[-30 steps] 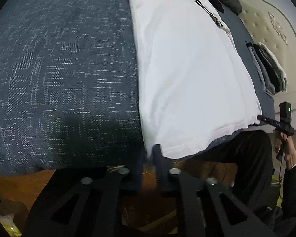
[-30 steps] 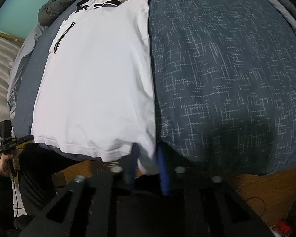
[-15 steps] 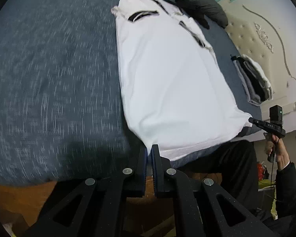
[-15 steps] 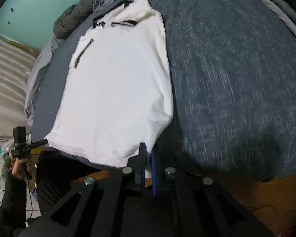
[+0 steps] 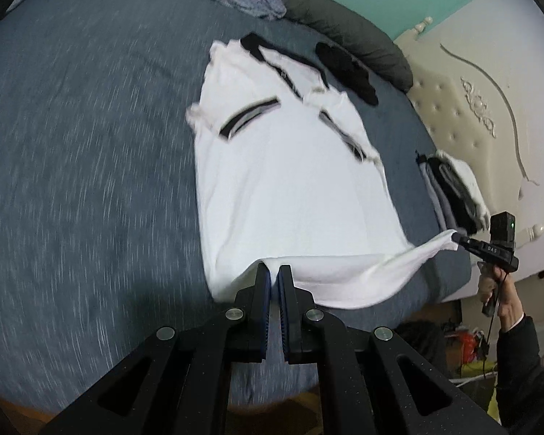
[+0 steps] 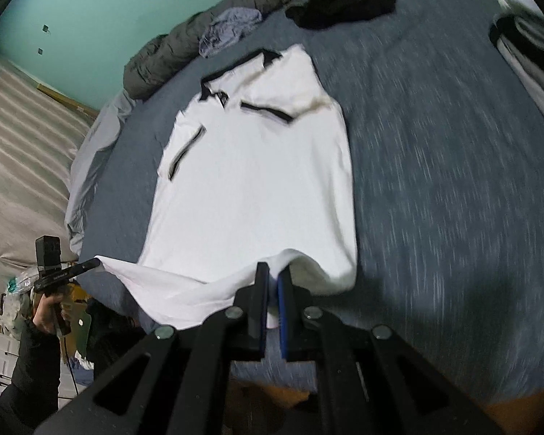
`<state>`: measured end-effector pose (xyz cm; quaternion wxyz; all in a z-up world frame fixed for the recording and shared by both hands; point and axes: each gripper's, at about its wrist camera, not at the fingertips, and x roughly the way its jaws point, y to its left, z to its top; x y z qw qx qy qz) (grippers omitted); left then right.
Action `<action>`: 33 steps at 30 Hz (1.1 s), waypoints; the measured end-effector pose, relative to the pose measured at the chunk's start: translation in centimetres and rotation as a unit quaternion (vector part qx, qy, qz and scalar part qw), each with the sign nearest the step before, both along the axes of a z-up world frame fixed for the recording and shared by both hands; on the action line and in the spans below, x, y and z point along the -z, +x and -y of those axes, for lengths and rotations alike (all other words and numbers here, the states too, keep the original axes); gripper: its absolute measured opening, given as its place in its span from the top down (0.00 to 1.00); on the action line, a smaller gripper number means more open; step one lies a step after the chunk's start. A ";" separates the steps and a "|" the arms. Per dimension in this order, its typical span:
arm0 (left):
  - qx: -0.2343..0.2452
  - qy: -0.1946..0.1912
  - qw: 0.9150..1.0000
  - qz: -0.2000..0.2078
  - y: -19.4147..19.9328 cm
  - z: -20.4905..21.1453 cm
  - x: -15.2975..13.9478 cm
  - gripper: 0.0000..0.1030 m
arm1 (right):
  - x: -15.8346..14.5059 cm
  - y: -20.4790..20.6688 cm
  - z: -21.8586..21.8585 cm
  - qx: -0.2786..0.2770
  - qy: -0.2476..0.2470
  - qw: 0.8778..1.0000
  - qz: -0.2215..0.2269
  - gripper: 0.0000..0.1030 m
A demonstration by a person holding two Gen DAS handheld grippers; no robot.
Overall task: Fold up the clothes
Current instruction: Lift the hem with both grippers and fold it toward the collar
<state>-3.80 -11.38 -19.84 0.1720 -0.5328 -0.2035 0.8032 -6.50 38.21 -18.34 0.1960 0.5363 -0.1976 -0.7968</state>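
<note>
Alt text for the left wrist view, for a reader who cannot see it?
The left gripper is shut on the hem of a white polo shirt spread on a blue bed, while the right gripper pinches the hem's other corner, lifting it.

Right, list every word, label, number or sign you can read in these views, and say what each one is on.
"DAS", as best it reads: small pale letters on the side of the black handheld right gripper, seen in the left wrist view.
Pale lettering on the black handheld left gripper in the right wrist view: too small and blurred to read.
White polo shirt with black trim: no text visible.
</note>
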 end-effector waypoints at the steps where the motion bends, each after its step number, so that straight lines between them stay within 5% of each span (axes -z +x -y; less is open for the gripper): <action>1: -0.002 0.000 1.000 -0.003 -1.2 -0.1 -0.3 0.95 | -0.4 -0.9 0.1 -0.001 0.000 1.000 -0.003 0.96; 18: -0.036 0.013 0.999 0.000 -21.7 2.5 -0.5 0.96 | -3.4 -20.9 0.3 0.033 0.007 0.999 -0.040 0.96; 33: -0.072 0.015 0.997 -0.005 -35.8 5.2 3.7 0.96 | 0.3 -33.9 -0.9 0.089 0.010 0.995 -0.050 0.96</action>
